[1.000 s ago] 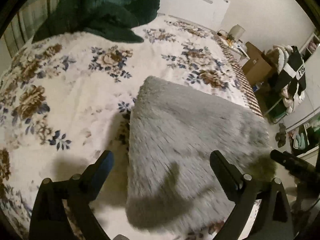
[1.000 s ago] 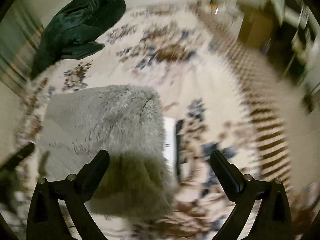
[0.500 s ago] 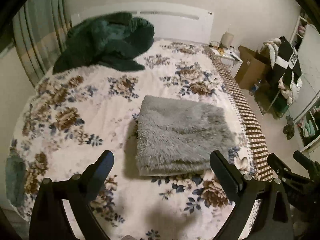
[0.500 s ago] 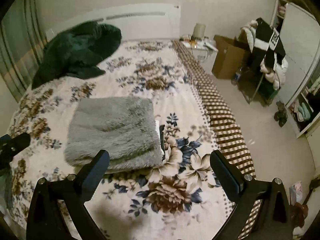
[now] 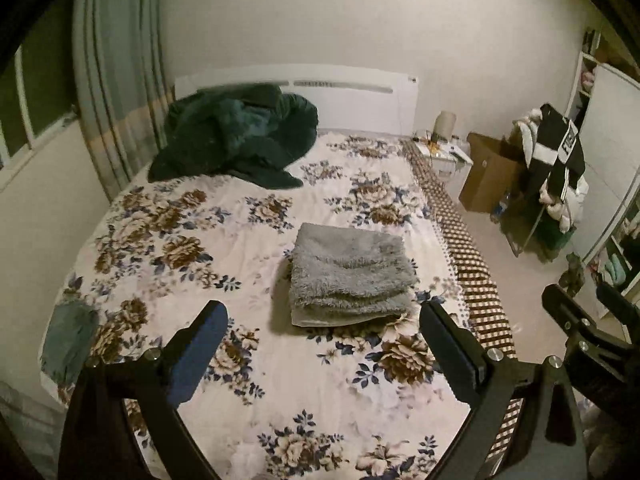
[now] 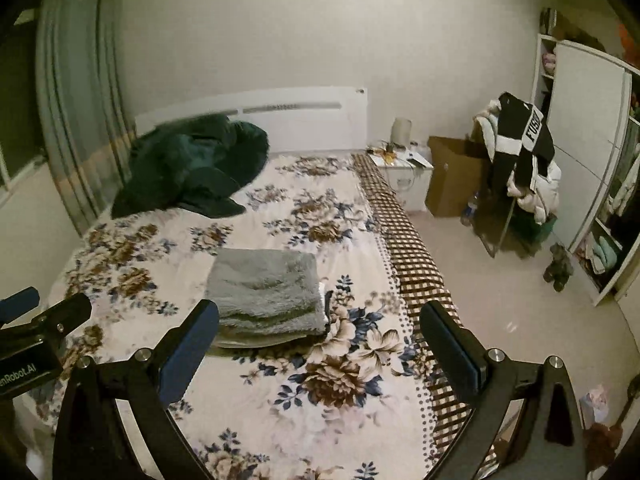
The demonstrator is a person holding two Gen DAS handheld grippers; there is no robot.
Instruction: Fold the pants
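The grey fuzzy pants (image 5: 350, 276) lie folded in a neat stack on the floral bedspread (image 5: 200, 248), near the bed's right side. They also show in the right wrist view (image 6: 268, 294). My left gripper (image 5: 324, 350) is open and empty, held well back from and above the stack. My right gripper (image 6: 320, 346) is open and empty, also pulled back from the bed. The right gripper shows at the edge of the left wrist view (image 5: 580, 320), and the left gripper at the edge of the right wrist view (image 6: 36, 320).
A dark green blanket (image 5: 236, 136) is heaped by the white headboard (image 5: 352, 92). Curtains (image 5: 112, 92) hang left. Right of the bed are a nightstand (image 6: 404, 172), a cardboard box (image 6: 452, 176), a clothes rack (image 6: 520, 160) and a wardrobe (image 6: 588, 152).
Both grippers have pulled back and up from the folded pants, which filled the views a second ago. The stack now lies far off and the whole room shows.
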